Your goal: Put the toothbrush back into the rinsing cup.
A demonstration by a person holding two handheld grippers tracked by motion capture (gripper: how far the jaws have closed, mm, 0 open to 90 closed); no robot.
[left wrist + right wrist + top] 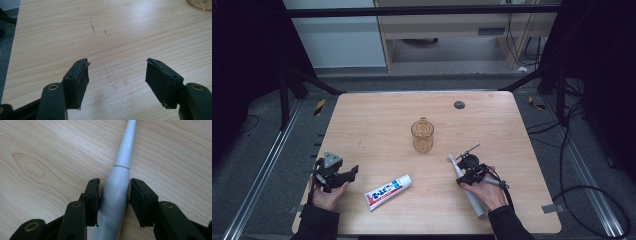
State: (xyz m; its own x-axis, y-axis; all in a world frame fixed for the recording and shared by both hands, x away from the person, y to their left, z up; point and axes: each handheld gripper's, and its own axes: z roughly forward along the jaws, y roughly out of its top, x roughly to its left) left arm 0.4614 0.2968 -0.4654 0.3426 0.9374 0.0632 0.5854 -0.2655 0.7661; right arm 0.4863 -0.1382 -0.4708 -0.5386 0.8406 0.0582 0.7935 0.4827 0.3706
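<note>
A white electric toothbrush (475, 205) lies on the wooden table (377, 120) at the front right, its head toward the cup. My right gripper (464, 175) is down over its handle. In the right gripper view, the toothbrush (123, 157) fills the gap and both pads touch the thick handle, so the right gripper (115, 185) is shut on it. At the front left, my left gripper (348, 176) rests with its jaws wide apart. Bare wood lies between the jaws of the left gripper (117, 72).
A clear amber cup (422, 136) with a handle stands at the table's middle; its base (200, 5) shows at a corner of the left gripper view. A toothpaste tube (387, 191) lies between the two hands. A small dark disc (459, 105) sits toward the far edge.
</note>
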